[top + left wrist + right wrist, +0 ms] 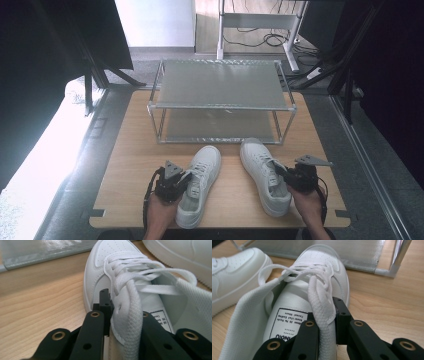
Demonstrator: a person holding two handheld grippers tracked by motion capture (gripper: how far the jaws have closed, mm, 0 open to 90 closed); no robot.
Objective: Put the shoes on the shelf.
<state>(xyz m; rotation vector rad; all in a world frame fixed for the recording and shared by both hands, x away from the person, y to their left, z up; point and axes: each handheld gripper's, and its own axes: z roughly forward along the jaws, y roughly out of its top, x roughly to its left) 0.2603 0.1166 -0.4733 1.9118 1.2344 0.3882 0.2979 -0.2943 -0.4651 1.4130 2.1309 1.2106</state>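
White leather lace-up sneakers [200, 192] look light and stiff-walled, each pinched at its side collar by the left claw [181, 182] and right claw [283, 176].

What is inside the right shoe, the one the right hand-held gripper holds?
Inside the right shoe, the tongue's white label with black print shows, next to the mesh lining. The insole and toe space are hidden by the tongue and laces.

Overhead view; two close shoe-level [200, 187] views
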